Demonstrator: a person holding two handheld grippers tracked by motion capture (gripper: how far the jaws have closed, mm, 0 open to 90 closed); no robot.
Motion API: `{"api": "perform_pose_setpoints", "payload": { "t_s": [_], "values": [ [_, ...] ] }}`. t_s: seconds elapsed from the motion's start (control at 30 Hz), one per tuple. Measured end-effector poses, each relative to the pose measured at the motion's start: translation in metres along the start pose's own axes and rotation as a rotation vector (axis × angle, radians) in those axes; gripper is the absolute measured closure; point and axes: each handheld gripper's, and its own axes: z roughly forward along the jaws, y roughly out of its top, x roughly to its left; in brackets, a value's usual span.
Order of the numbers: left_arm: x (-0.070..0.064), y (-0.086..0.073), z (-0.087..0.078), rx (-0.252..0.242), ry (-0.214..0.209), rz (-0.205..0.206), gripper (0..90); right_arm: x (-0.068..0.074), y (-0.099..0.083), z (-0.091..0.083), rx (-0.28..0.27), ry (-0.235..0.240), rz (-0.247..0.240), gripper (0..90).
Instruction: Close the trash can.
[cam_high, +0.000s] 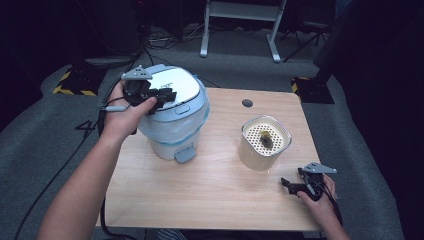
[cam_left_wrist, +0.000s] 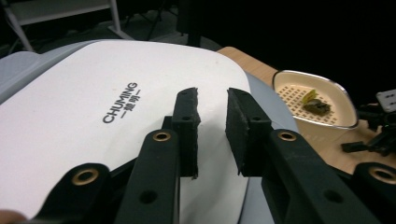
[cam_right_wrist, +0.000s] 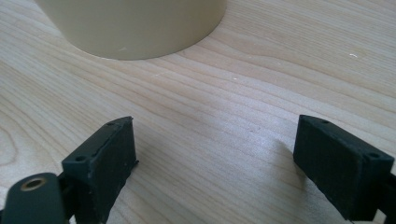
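High view first: the left gripper (cam_high: 167, 95) hovers over the white lid (cam_high: 172, 85) of the pedal bin (cam_high: 172, 130) at the table's (cam_high: 210, 200) left rear, while the right gripper (cam_high: 290, 184) rests low near the front right corner, just beside the cream strainer cup (cam_high: 263, 142) holding a small dark scrap.

Left gripper view: its jaws stand a little apart above the lid (cam_left_wrist: 93, 116), clamping nothing. To open the bin well, I judge they should come down at the lid's front edge, not the flat middle.

Right gripper view: jaws wide apart, empty, low over bare wood, the cup's wall (cam_right_wrist: 135, 28) just ahead. Keep it parked clear until the lid is up.
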Motion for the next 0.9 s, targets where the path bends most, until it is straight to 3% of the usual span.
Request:
{"api": "perform_pose_setpoints", "payload": {
  "t_s": [0.2,0.4,0.57,0.73,0.9],
  "values": [
    [0.0,0.0,0.003,0.011,0.038,0.023,81.6,0.0,0.0,0.0,0.0,0.0,0.0,13.0],
    [-0.001,0.003,0.004,0.024,0.075,0.007,89.4,0.0,0.0,0.0,0.0,0.0,0.0,13.0],
    [-0.004,0.006,0.005,0.055,0.098,0.018,90.0,0.0,0.0,0.0,0.0,0.0,0.0,13.0],
    [-0.011,0.01,0.006,0.096,0.142,0.055,90.0,0.0,0.0,0.0,0.0,0.0,0.0,13.0],
    [-0.014,0.011,0.007,0.105,0.16,0.072,90.0,0.0,0.0,0.0,0.0,0.0,0.0,13.0]
  ]
}}
